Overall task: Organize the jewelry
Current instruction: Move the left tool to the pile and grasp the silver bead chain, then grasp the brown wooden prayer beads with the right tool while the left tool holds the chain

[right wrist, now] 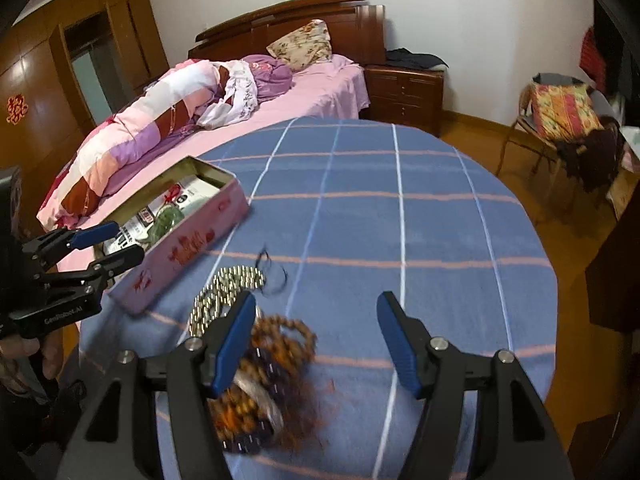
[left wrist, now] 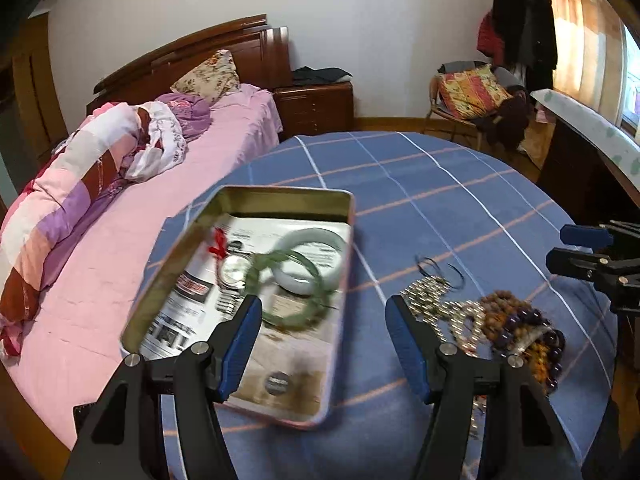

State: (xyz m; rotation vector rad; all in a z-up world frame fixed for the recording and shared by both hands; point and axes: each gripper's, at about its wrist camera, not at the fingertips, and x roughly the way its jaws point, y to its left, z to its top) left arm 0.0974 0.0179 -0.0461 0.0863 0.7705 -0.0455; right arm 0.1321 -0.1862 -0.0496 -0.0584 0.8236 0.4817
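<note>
An open pink tin box (left wrist: 188,248) (right wrist: 192,240) lies on the blue checked tablecloth (left wrist: 440,200). Inside are a pale jade bangle (left wrist: 308,256), a green bead loop (left wrist: 288,292), a watch (left wrist: 234,270) and a red tassel (left wrist: 218,244) on printed paper. My left gripper (left wrist: 324,320) is open and empty above the box's right edge. A pile of bead bracelets (left wrist: 516,332) (right wrist: 268,364) and a silver bead chain (left wrist: 428,292) (right wrist: 224,292) lies right of the box. My right gripper (right wrist: 316,320) is open and empty, just right of the pile.
A thin black cord loop (right wrist: 272,272) lies beyond the chain. A bed with pink bedding (right wrist: 280,100) runs along the table's left side. A wooden nightstand (right wrist: 404,92) and a chair with clothes (right wrist: 564,120) stand at the back.
</note>
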